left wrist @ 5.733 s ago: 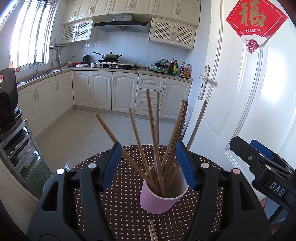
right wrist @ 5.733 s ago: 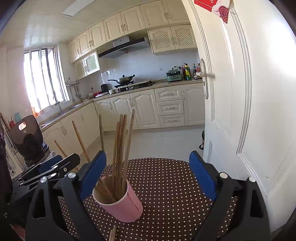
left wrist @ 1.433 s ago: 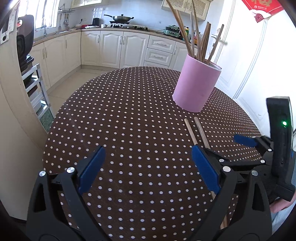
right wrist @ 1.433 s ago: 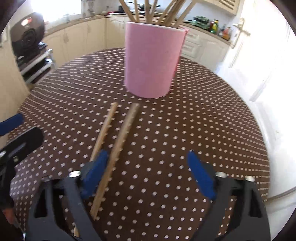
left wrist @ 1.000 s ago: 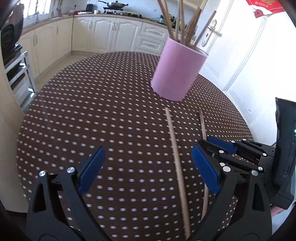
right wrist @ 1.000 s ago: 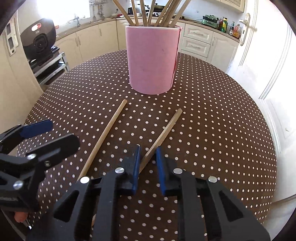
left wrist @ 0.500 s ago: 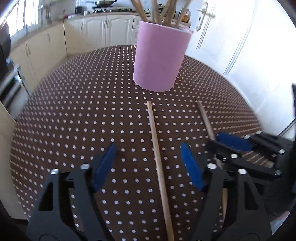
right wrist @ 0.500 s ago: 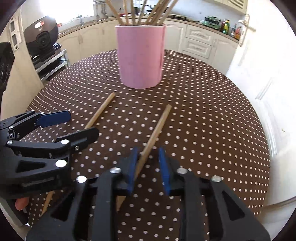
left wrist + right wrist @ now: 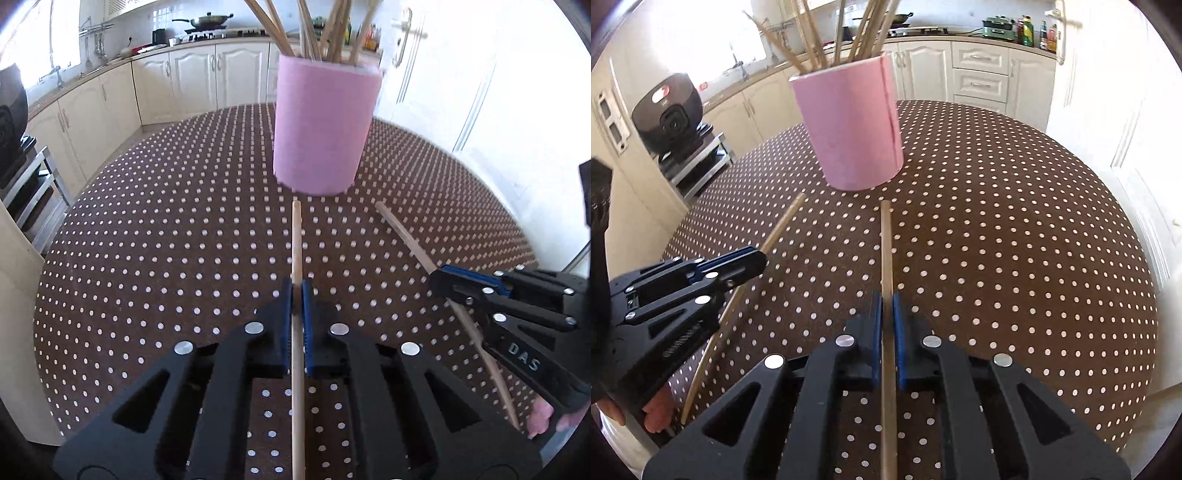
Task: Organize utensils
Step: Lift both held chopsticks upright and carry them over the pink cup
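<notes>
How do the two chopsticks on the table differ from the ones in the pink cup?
The two loose chopsticks lie flat on the dotted tablecloth; the cup's chopsticks stand upright, fanned out.

Each loose one is pinched, one by the left gripper, one by the right gripper; nothing grips those in the pink cup.

All are plain wooden sticks.

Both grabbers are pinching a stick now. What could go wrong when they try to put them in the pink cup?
The pink cup is already crowded with sticks, so a new one might knock against them and tip it. The left gripper and right gripper each pinch a long chopstick partway along, so it might swivel or slip when lifted. The grippers are close together and might bump.
</notes>
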Tool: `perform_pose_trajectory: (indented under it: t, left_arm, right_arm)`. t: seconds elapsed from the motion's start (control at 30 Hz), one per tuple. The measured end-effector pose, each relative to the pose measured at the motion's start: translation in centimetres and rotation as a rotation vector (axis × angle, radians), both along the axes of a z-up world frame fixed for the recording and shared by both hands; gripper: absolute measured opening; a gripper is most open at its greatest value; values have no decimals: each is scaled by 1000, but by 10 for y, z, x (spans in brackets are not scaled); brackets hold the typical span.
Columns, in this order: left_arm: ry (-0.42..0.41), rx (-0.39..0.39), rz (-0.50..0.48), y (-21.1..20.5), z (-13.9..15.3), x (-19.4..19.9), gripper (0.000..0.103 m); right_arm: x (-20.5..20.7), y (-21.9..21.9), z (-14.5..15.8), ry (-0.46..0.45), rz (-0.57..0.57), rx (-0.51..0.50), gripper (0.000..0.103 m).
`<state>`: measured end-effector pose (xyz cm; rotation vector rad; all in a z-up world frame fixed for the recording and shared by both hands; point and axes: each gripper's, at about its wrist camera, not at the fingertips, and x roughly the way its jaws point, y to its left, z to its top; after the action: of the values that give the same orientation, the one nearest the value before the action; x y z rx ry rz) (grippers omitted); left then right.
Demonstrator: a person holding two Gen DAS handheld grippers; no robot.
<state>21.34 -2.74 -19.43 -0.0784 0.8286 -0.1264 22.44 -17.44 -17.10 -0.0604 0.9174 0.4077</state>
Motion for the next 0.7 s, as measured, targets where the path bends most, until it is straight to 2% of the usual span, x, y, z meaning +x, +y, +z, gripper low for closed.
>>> perform_pose_trajectory:
  t: [0.27,0.53,0.7]
  left_arm:
    - [-116,-41,-31,2,19,-16,6]
    - [-165,-112,-35,25,31,-30,6]
    - [-207,-121,-21,33,45,-26,6]
  right_arm:
    - [-1,-1,12,-30,-36,38,5]
    - [-3,-13,35,-104,-92,139,5]
    - [-6,-21,52,-158,-123,187,5]
